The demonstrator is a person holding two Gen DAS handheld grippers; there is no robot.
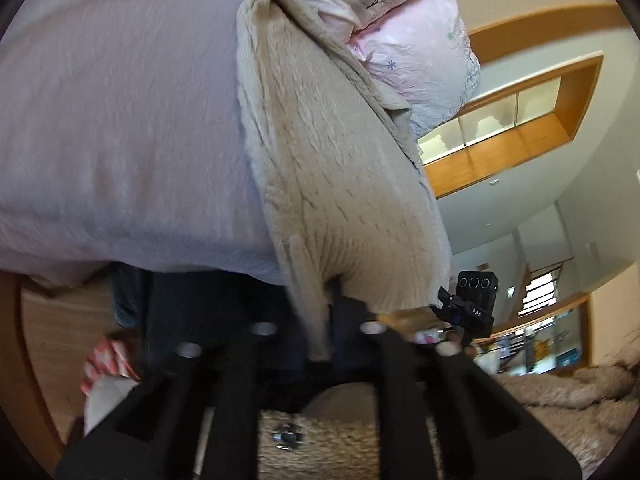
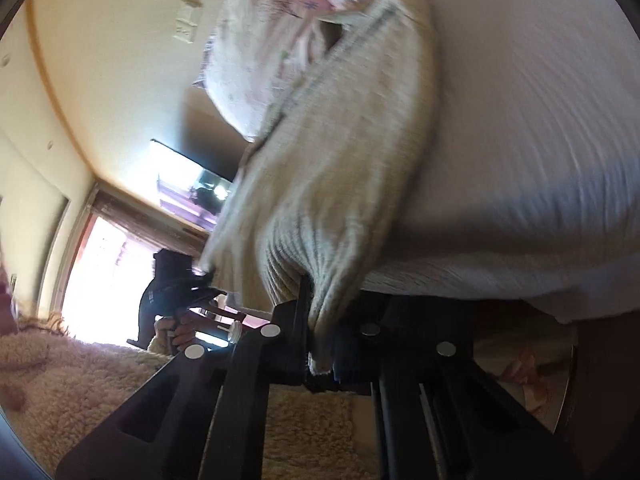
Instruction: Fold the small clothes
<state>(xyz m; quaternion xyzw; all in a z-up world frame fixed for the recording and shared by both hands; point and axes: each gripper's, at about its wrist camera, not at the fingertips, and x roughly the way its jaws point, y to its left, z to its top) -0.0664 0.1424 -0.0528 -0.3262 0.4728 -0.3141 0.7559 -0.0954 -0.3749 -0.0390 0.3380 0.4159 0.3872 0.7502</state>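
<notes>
Both tongs are clamped on the beige knit garment (image 1: 340, 184), one edge each: the left tongs (image 1: 320, 336) pinch a bunched hem, the right tongs (image 2: 320, 344) grip another gathered corner. The garment stretches from the tongs up over the white bed (image 1: 112, 120), its far end lying against the pink floral pillow (image 1: 416, 52). This looks like the spread-out step, the piece held taut before any fold. Next, I'd judge, it needs laying flat on the bed with both corners level. Hard to read: the right view is smeared with blur, the garment's shape and sleeves are hidden, and its far end is cut off behind the pillow.
</notes>
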